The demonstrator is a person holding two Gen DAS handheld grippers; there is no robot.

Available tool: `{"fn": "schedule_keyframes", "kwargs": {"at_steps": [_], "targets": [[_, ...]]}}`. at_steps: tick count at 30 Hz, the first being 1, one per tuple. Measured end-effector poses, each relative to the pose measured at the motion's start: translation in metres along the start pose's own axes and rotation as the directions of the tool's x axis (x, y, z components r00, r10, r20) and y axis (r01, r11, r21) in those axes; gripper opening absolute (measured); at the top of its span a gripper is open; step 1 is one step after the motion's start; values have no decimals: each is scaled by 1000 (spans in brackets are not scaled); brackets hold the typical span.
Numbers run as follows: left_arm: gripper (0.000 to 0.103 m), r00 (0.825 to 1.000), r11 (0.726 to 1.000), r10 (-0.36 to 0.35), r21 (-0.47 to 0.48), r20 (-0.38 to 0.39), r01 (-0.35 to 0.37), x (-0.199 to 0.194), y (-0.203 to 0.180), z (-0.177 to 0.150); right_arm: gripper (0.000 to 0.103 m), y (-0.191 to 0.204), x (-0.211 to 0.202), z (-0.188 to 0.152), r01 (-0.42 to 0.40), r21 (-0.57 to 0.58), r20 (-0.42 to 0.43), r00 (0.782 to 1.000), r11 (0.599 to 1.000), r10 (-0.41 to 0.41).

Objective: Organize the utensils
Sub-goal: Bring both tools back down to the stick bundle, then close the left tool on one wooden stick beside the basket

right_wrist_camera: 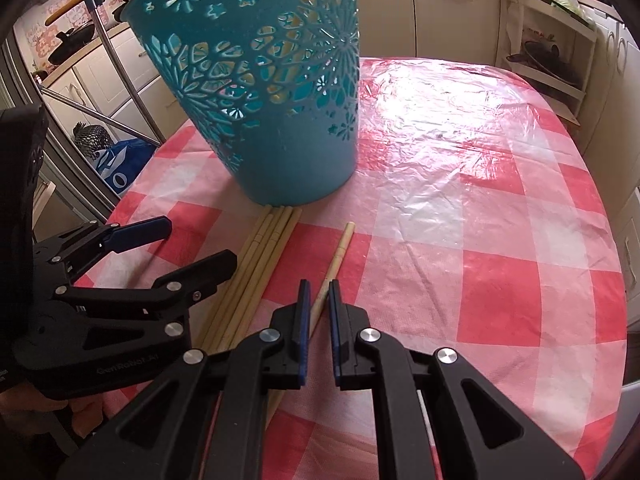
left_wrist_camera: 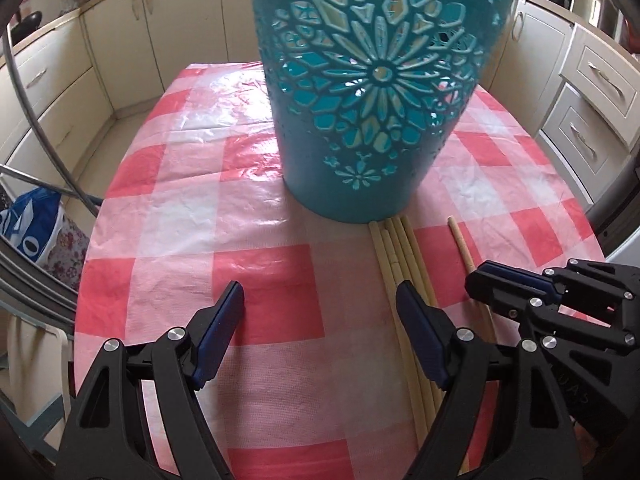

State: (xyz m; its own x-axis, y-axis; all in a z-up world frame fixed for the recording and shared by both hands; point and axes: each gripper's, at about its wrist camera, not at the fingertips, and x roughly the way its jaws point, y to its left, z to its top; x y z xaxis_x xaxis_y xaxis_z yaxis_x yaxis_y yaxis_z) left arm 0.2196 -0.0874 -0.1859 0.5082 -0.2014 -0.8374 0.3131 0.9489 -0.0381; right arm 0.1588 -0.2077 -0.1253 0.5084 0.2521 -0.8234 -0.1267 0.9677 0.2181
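**Lifting one chopstick into the basket**

The right gripper (right_wrist_camera: 318, 300) is closed on a single chopstick (right_wrist_camera: 340, 250), which lies apart from the bundle of chopsticks (right_wrist_camera: 256, 264) and points toward one o'clock. The teal basket (right_wrist_camera: 280, 120) stands at twelve o'clock, the bundle's tips touching its base. The left gripper (left_wrist_camera: 320, 312) hangs with its jaws wide and empty, its right finger over the bundle.

The step in hand looks like raising the lone stick. Lift straight up first, so the far tip clears the checked tablecloth (right_wrist_camera: 480, 240), then tilt it upright before reaching over the rim. Keep the left gripper off the basket wall; a nudge could tip that light basket.
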Motion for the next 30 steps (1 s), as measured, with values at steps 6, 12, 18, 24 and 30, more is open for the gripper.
{"fn": "schedule_keyframes", "kwargs": {"at_steps": [6,12,18,24,30], "targets": [[74,999,999,38,35,-3,-38,5,-10,2,13,-1,1,2,6,5,1,1000,1000,-6],[62,999,998,34,50,8,-34,5,-13,3,31,-4,0,3,26,19,23,999,999,-26],[23,1000,996,-2,92,20,1,3,-21,6,26,0,4,5,55,-15,31,998,998,-55],[5,995,990,-93,100,-19,94,4,-23,9,9,14,4,3,24,-100,-5,1000,995,-25],[5,992,993,-114,14,-57,115,8,0,13,9,6,5,6,19,-82,-24,1000,996,-21]]}}
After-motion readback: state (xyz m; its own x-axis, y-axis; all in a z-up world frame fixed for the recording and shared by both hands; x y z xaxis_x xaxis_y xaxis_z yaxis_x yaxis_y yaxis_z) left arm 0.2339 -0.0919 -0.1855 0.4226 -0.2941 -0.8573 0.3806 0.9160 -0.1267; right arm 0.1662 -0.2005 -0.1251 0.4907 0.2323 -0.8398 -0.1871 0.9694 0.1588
